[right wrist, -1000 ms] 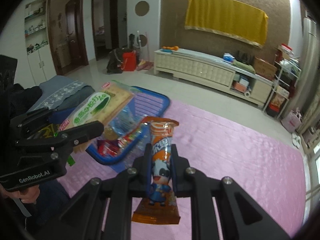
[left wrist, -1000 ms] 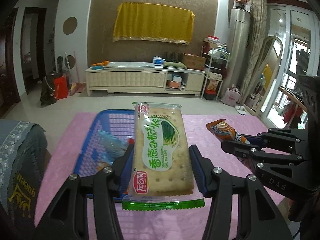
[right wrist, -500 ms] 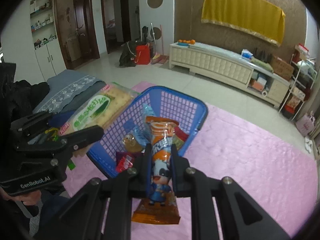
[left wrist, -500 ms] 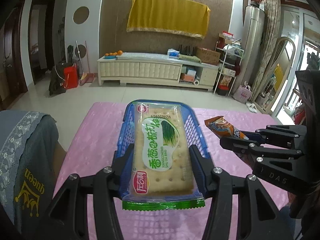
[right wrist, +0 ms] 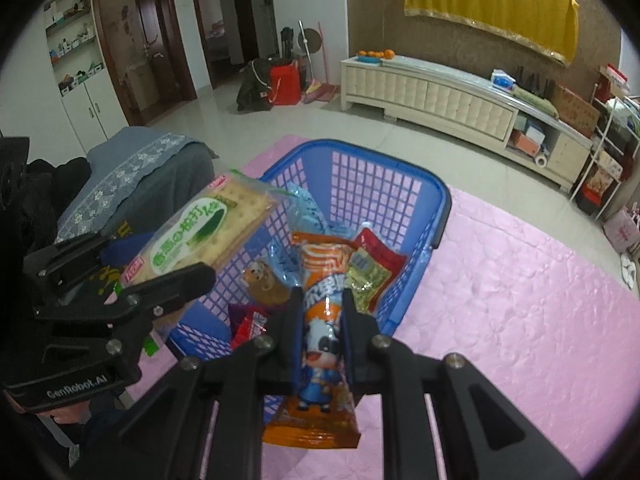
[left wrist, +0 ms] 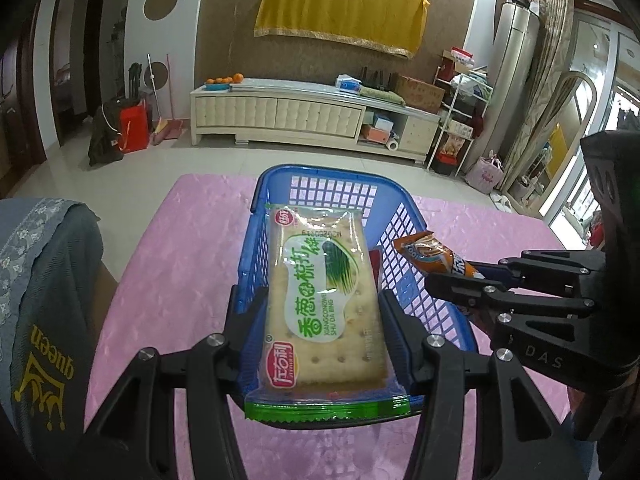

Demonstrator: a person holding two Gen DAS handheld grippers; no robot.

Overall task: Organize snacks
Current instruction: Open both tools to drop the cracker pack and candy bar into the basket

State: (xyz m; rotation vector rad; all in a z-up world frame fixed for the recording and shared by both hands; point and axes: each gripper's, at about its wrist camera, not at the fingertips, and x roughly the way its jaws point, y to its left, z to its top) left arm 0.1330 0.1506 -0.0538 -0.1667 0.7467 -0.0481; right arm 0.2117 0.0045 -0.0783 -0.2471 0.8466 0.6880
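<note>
Green "XIANGCONGWEI SHU DA BING" cracker pack (left wrist: 324, 312) sits clamped in left tool (left wrist: 320, 320).

We see a living room with a pale tiled floor (left wrist: 168, 160) — a long cream cabinet (left wrist: 304, 116) stands against a brown patterned wall (left wrist: 224, 28) under a yellow cloth (left wrist: 340, 12), with dark wooden doors (right wrist: 160, 40) at left.
</note>
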